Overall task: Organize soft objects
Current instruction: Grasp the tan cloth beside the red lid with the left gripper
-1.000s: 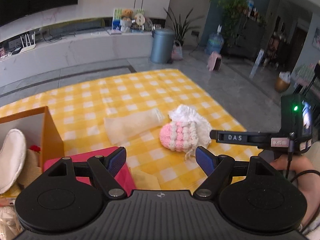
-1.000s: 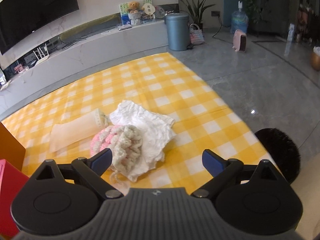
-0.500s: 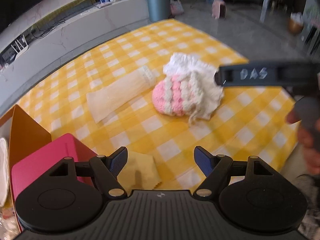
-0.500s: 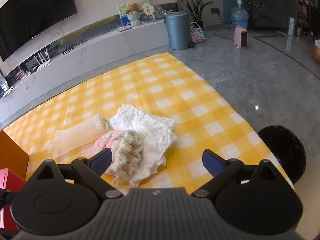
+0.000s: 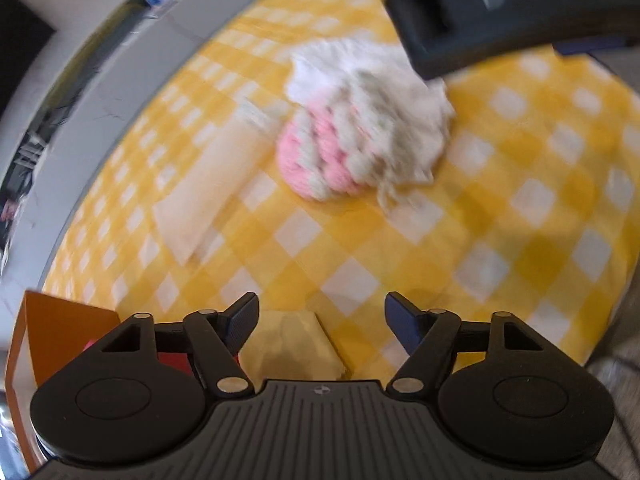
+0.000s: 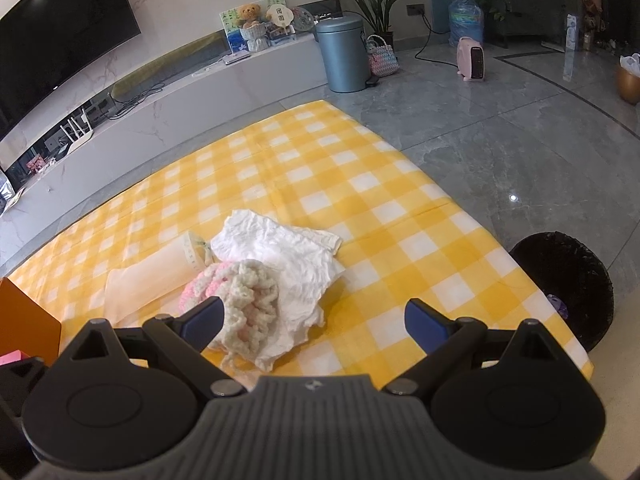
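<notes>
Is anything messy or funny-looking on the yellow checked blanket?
Yes. The pink and cream crocheted piece lies in a heap on top of the crumpled white cloth, and a loose yarn strand trails off it. The flat cream sleeve-shaped cloth beside them lies neatly.

One knitted hat [image 6: 236, 300]; three cloths [image 6: 288, 256]

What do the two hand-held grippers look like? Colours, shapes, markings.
Both match. The left hand-held gripper and right hand-held gripper each have a matte black ribbed body, two round black discs, angled black linkage arms with silver pivot pins, and blue finger pads. A small round emblem marks each body.
</notes>
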`<action>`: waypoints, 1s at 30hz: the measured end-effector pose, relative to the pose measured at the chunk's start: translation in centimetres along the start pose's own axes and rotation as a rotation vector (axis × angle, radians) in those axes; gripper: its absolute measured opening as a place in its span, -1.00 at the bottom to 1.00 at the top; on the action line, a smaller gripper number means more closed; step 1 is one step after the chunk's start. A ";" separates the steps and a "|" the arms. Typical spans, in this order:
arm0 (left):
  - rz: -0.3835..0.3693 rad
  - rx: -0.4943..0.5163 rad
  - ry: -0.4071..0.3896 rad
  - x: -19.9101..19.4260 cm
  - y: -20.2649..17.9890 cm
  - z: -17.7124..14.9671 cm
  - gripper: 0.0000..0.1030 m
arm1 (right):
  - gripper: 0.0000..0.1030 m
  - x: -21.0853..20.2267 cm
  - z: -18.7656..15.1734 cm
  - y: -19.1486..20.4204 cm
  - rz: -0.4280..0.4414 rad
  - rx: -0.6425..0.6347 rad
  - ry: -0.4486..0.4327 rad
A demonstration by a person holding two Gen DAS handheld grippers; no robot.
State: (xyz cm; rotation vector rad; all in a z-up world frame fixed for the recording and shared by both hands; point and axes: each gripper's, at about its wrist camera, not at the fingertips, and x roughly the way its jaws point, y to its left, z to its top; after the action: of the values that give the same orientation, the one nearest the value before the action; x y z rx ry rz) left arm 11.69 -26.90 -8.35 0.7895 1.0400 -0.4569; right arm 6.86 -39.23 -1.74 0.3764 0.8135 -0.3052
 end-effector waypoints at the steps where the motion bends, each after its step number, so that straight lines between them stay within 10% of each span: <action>1: 0.002 -0.006 0.016 0.3 0.2 0.1 0.59 | 0.85 0.0 0.0 0.0 -0.002 0.000 0.000; 13: -0.099 -0.006 0.212 3.6 3.3 1.4 0.68 | 0.85 -0.1 0.0 -0.2 0.008 0.003 0.000; 17: -0.242 -0.052 0.249 4.1 4.7 1.8 0.00 | 0.85 -0.1 0.0 -0.2 0.007 0.001 0.003; 23: -0.249 -0.097 0.262 4.5 5.2 1.4 -0.04 | 0.85 0.1 0.0 -0.2 0.012 0.004 0.012; 28: -0.063 0.025 0.259 3.9 3.4 2.0 0.87 | 0.85 0.1 0.0 -0.1 0.001 -0.004 0.009; 30: 0.008 0.091 0.251 4.1 2.8 2.3 0.87 | 0.85 0.1 0.0 0.0 -0.006 -0.011 0.010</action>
State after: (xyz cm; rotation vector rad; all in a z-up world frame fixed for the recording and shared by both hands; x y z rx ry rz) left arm 16.78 -26.69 -10.35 0.9483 1.2546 -0.4076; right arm 6.90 -39.23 -1.80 0.3652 0.8259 -0.3050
